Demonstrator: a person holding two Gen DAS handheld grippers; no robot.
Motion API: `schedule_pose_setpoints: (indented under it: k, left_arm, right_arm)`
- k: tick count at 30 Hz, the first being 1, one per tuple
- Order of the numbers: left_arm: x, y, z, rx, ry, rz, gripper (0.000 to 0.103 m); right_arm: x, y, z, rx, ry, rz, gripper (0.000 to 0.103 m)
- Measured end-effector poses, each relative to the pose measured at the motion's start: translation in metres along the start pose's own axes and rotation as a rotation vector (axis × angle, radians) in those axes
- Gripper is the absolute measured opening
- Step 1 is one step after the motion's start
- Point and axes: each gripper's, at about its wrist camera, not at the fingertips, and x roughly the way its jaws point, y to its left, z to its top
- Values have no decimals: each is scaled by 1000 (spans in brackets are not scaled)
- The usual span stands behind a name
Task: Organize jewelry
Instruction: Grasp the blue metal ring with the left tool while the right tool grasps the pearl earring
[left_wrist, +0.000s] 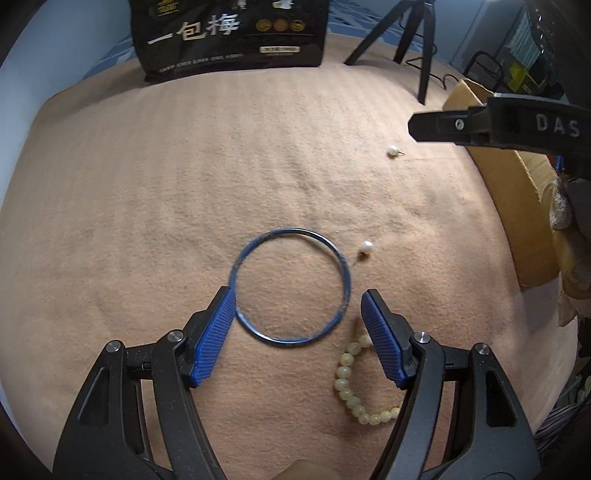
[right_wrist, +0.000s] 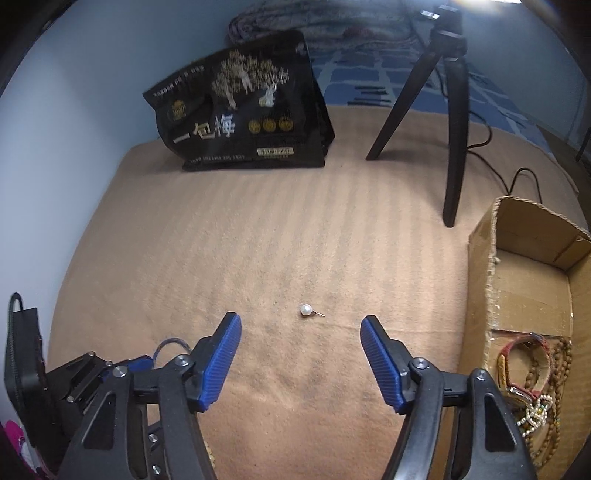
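A thin blue bangle (left_wrist: 291, 287) lies flat on the tan blanket (left_wrist: 184, 184). My left gripper (left_wrist: 298, 295) is open, its blue pads on either side of the bangle's near part. A cream bead bracelet (left_wrist: 351, 384) lies just right of it, partly under the right finger. One pearl stud (left_wrist: 366, 246) lies beyond the bangle, another (left_wrist: 393, 150) farther right. My right gripper (right_wrist: 301, 323) is open and empty, just short of a pearl stud (right_wrist: 306, 309). The cardboard box (right_wrist: 524, 280) at right holds several bracelets and necklaces (right_wrist: 535, 391).
A black snack bag (right_wrist: 243, 122) stands at the blanket's far edge. A black tripod (right_wrist: 452, 122) with a cable stands at the far right, behind the box. The right gripper's black body (left_wrist: 498, 123) shows in the left wrist view above the box.
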Motion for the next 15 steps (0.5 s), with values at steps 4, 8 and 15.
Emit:
schedule_pose_setpoints:
  k: [4, 8, 15]
  left_arm:
    - [1, 11, 1, -36, 10, -14, 72]
    - [3, 14, -1, -42, 16, -22, 72]
    - [3, 10, -3, -29, 17, -22, 72]
  right_arm:
    - [10, -2, 6, 8, 28, 8, 70]
    - [21, -3, 10, 12, 58, 3, 66]
    - [40, -2, 12, 16, 110, -4, 60]
